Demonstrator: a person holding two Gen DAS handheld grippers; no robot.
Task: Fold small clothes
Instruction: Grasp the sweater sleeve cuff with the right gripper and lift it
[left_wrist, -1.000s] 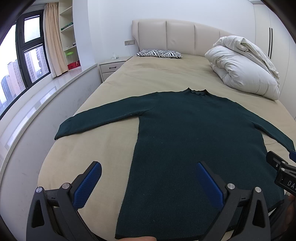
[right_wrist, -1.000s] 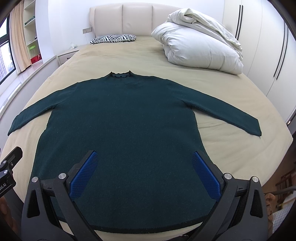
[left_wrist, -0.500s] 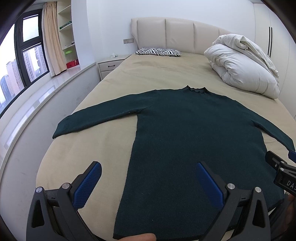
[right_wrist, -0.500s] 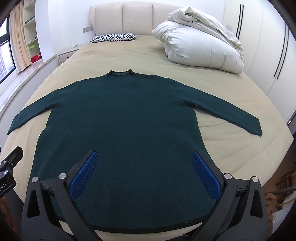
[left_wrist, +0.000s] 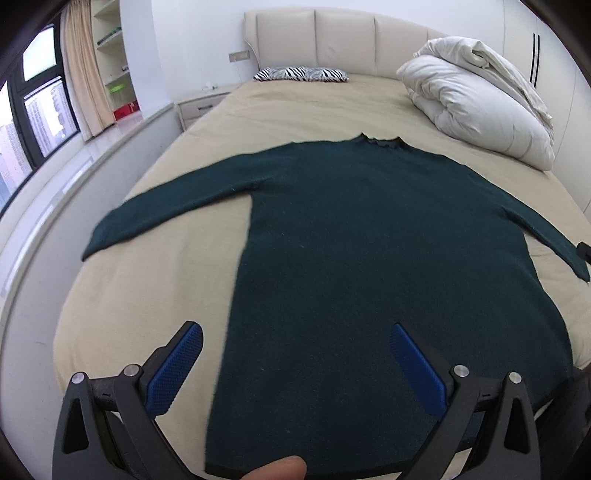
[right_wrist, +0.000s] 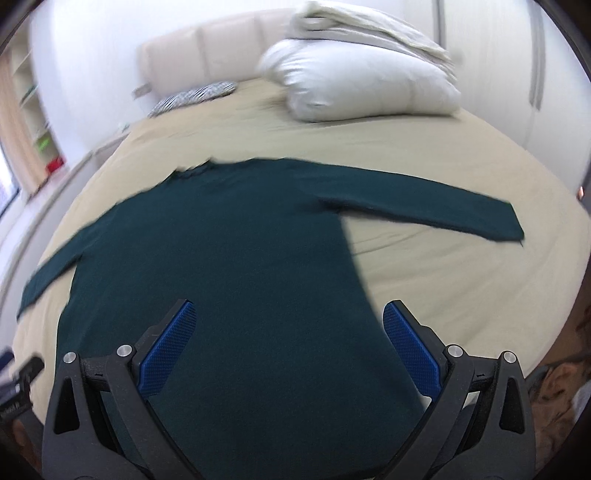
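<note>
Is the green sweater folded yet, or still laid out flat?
Spread flat, unfolded. The sweater lies face-up on the bed with both sleeves stretched out sideways and its hem straight; no part is doubled over.

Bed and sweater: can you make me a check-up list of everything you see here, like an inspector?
Surface: beige bed, sheet mostly smooth.
Job's things: dark green sweater lying flat, unfolded, both sleeves spread out.
Clutter: white duvet bundled near the headboard; zebra pillow at the head.
Grippers: left gripper open, holding nothing; right gripper open, holding nothing, view blurred.
Cables: nothing seen.
Surroundings: nightstand, window with curtain, shelves, wardrobe doors.
</note>
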